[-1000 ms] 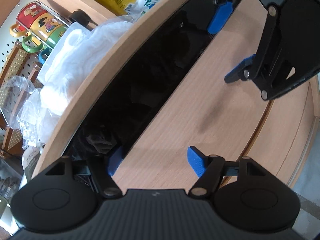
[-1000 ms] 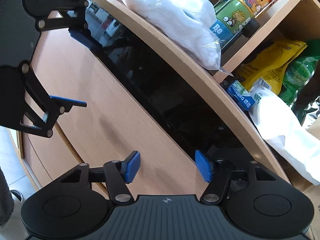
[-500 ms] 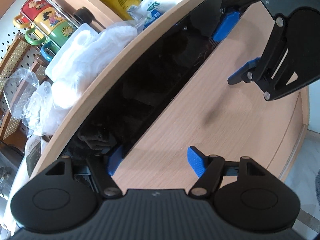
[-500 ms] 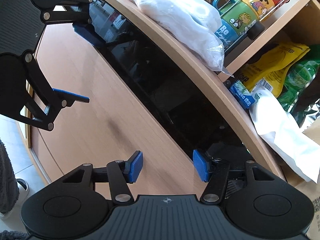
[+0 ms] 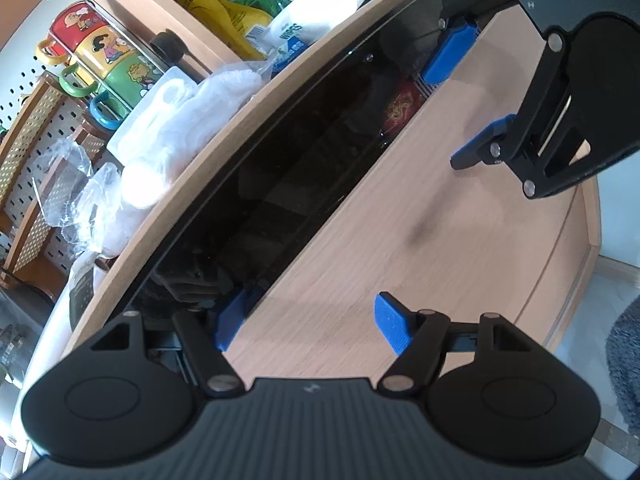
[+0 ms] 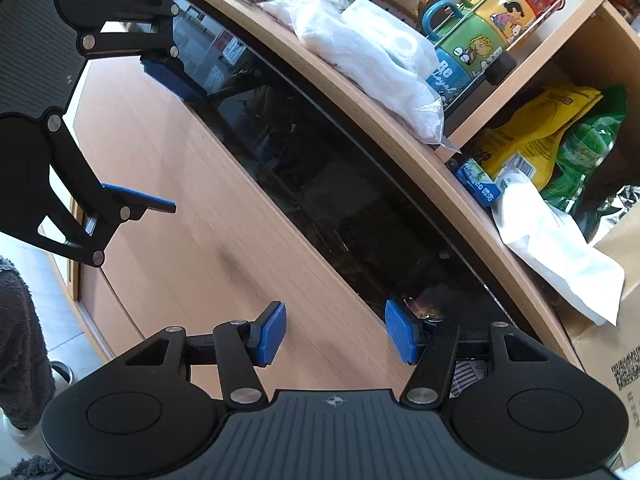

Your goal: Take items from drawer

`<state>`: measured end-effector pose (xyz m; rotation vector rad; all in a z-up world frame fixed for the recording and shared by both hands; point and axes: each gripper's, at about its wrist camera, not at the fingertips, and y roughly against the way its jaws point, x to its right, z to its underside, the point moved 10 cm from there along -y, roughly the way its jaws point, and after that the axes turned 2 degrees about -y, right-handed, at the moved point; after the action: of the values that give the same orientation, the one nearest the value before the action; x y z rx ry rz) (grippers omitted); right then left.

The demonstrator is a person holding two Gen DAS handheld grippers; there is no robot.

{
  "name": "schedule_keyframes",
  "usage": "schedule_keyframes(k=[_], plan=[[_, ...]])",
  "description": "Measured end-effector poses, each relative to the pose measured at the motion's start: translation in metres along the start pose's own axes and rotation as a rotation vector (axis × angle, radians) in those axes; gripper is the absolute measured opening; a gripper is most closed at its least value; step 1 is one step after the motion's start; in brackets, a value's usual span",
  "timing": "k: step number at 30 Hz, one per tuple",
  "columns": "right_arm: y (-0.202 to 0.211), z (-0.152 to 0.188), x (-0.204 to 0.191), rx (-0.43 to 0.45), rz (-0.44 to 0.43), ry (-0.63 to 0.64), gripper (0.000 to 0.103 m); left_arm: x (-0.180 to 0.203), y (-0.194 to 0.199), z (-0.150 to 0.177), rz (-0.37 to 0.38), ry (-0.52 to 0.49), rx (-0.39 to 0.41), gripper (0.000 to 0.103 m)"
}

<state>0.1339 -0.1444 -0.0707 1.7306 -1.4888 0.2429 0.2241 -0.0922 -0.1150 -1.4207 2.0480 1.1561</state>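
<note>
Drawer contents sat in a long, dark slot between the pale wood drawer front (image 5: 400, 216) and the curved wooden countertop edge (image 5: 224, 136) above it; most of the inside was too dark to read, but a red packet with gold print (image 5: 402, 108) showed near the far end in the left wrist view. Both tools straddled the top edge of the drawer front, one finger of each inside the opening and one outside. The left gripper (image 5: 308, 322) had its blue pads spread wide, pinching nothing, and the right gripper (image 6: 334, 332) stood likewise parted and empty. The slot's long axis ran from one gripper to the other, the two sitting toward opposite ends. The red packet lay just beside the right gripper's inner pad, well apart from the left one, so the right hand seemed the nearer for a first pick. The opening looked narrow, and reaching in probably called for drawing the front further out. On the countertop lay white plastic bags (image 6: 372, 52), with a stack of cartoon mugs (image 6: 492, 12) behind.
</note>
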Motion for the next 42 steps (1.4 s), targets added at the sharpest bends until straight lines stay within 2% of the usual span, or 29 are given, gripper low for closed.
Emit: schedule_keyframes(k=[1,3,6,8,9,10,13,16,19,23,28,31,36,42], plan=[[0.002,0.001,-0.001,0.008,0.011,-0.001,0.055,0.000,0.016,0.008,0.003,0.000,0.000,0.074],[0.005,0.002,-0.003,0.027,0.028,0.002,0.056,-0.003,0.018,0.006,0.011,0.009,0.002,0.074],[0.013,0.001,0.000,0.042,0.019,0.007,0.053,-0.009,0.031,0.009,0.039,0.081,0.001,0.076],[0.037,-0.004,0.005,0.073,0.002,-0.030,0.066,-0.015,0.043,0.010,0.052,0.131,0.006,0.085],[0.048,-0.010,0.012,0.099,-0.002,-0.049,0.069,-0.021,0.050,0.007,0.041,0.148,0.023,0.100],[0.056,-0.017,0.020,0.119,-0.008,-0.067,0.070,-0.027,0.057,0.003,0.026,0.158,0.046,0.103],[0.060,-0.035,0.045,0.130,-0.067,-0.119,0.071,-0.043,0.070,-0.011,0.012,0.157,0.074,0.103],[0.062,-0.042,0.053,0.127,-0.114,-0.123,0.071,-0.057,0.066,-0.024,0.021,0.156,0.078,0.103],[0.040,-0.046,0.061,0.096,-0.133,-0.111,0.071,-0.063,0.059,-0.027,0.038,0.150,0.059,0.103],[0.037,-0.043,0.050,0.077,-0.164,-0.114,0.070,-0.059,0.047,-0.027,0.091,0.175,0.020,0.103],[0.020,-0.040,0.046,0.054,-0.190,-0.145,0.070,-0.057,0.032,-0.028,0.099,0.204,-0.007,0.103],[0.015,-0.037,0.046,0.060,-0.186,-0.163,0.071,-0.054,0.026,-0.024,0.130,0.226,-0.027,0.102],[0.018,-0.030,0.043,0.089,-0.159,-0.156,0.070,-0.050,0.029,-0.018,0.114,0.224,-0.004,0.102],[0.030,-0.022,0.040,0.069,-0.139,-0.122,0.061,-0.044,0.043,-0.015,0.114,0.236,0.018,0.102]])
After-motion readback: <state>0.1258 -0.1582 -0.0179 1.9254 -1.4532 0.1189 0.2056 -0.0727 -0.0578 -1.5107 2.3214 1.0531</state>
